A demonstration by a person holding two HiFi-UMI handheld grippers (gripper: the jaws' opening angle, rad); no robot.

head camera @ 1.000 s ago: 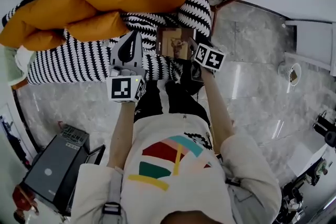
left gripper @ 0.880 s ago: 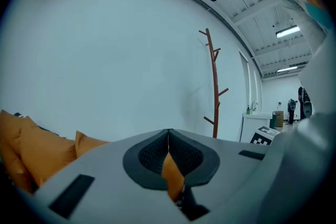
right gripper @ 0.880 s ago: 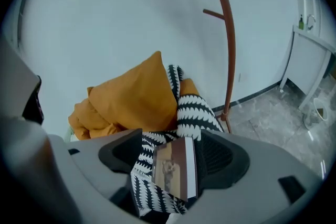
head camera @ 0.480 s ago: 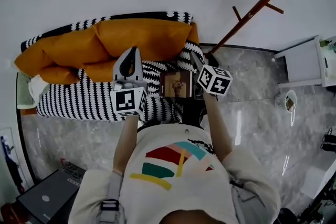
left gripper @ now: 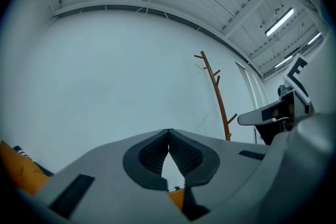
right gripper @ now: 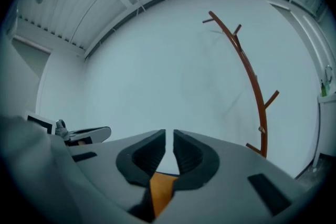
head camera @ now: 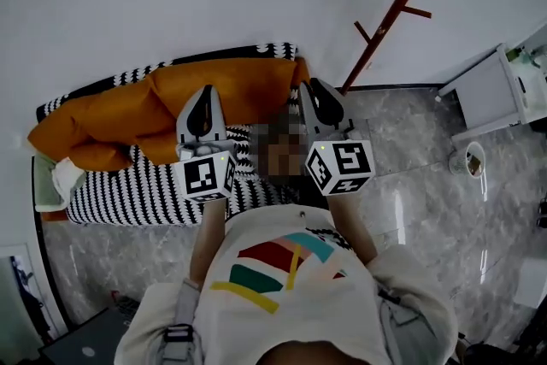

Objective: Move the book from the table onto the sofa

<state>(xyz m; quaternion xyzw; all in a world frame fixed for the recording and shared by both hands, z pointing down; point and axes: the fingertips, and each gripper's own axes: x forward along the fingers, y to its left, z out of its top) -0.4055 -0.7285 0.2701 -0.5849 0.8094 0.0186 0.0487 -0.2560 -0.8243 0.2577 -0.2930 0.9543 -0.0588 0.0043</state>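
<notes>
The book lies on the black-and-white patterned sofa, mostly under a blurred patch, with both grippers apart from it and raised above it. My left gripper is held level over the orange cushions; its fingertips meet with nothing between them. To the book's right, my right gripper also points level at the white wall. Its jaws are closing, with a narrow empty slit left between the pads. A bit of orange cushion shows below them.
A brown coat stand leans up the wall right of the sofa, also seen in the right gripper view. A white side table and a small round dish stand on the marble floor at the right. A dark case sits bottom left.
Both grippers have risen away from the sofa and tipped from pointing down to level. The right gripper has come off the book, which stays on the sofa. The head view now takes in more wall.
</notes>
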